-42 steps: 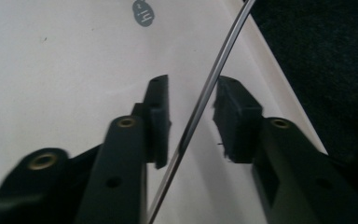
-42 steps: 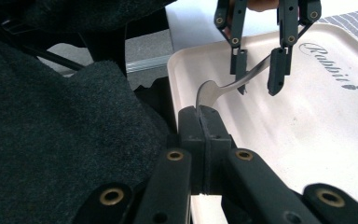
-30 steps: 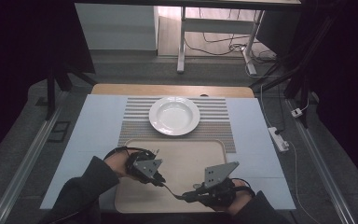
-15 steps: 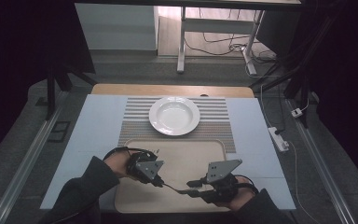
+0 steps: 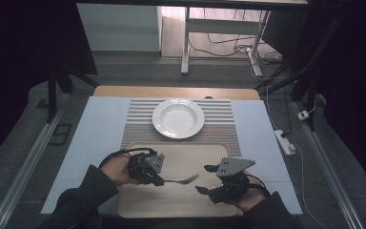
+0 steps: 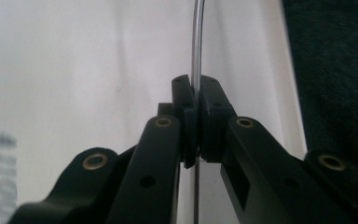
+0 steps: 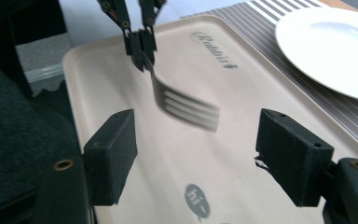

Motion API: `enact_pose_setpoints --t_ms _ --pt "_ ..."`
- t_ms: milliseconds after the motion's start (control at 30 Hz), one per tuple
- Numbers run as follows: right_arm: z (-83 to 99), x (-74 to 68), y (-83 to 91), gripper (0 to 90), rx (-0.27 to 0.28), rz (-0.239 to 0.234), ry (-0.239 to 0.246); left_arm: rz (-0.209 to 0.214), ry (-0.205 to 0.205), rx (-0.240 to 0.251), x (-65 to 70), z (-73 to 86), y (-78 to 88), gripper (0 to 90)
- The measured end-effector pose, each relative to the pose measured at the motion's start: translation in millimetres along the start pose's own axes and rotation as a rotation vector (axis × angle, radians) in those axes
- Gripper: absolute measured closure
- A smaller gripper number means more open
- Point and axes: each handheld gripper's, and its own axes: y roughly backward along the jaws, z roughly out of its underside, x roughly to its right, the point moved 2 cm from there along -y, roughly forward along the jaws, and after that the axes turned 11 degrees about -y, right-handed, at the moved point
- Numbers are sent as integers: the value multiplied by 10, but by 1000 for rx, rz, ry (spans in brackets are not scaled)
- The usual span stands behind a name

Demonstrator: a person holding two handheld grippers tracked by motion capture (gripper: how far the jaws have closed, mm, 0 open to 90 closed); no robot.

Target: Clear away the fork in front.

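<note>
A metal fork (image 5: pixel 182 180) hangs just above the beige tray (image 5: pixel 171 205). My left gripper (image 5: pixel 158 179) is shut on its handle. In the left gripper view the thin handle (image 6: pixel 196 42) runs up from between the closed jaws. My right gripper (image 5: pixel 204 179) faces the fork's tines from the right. Its jaws have just been opening and stand apart, with nothing pressed between them. In the right gripper view the tines (image 7: pixel 189 107) lie just beyond its wide-apart pads (image 7: pixel 112 154), and the left gripper (image 7: pixel 140 51) holds the far end.
A white deep plate (image 5: pixel 177 118) rests on a striped placemat (image 5: pixel 221 131) behind the tray; it is also at the upper right of the right gripper view (image 7: pixel 335 46). A white power strip (image 5: pixel 285 141) lies off the table's right edge.
The right gripper's jaws have spread apart and come off the fork's tine end. The left gripper has stayed in place, still shut on the handle.
</note>
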Motion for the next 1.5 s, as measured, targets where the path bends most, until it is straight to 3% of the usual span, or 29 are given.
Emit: enact_pose_setpoints --t_ms 67,167,433,567,700,767,867,967,1100,1200,1300,1333,1500 --pt "13 27 19 293 2 19 -3 -8 57 -23 13 30 8 866" --pt "35 60 56 289 -1 44 -16 -48 184 -33 63 103 46 866" --pt "108 85 122 231 -3 92 -49 -145 481 1 223 304 185 865" --pt "147 63 166 221 -3 111 -51 -201 670 -16 277 412 143 865" --pt "183 59 218 218 -8 128 -54 -228 834 -39 293 474 79 865" --pt "204 62 235 214 -2 126 -60 -224 928 -19 294 511 45 865" --pt "231 65 260 214 0 131 -66 -241 1019 -36 299 549 -28 864" --pt "248 62 277 214 -1 131 -70 -264 1070 -73 292 565 -93 864" --pt "263 61 281 215 -7 130 -65 -271 1095 -90 273 598 -138 857" --pt "268 59 279 217 -9 127 -61 -269 1092 -67 276 617 -135 836" --pt "271 57 278 217 -13 129 -57 -267 1074 -57 269 612 -125 666" --pt "271 56 280 217 -13 131 -57 -270 1067 -52 264 611 -114 650" --pt "262 70 300 216 -8 137 -52 -331 1037 9 114 615 44 618"
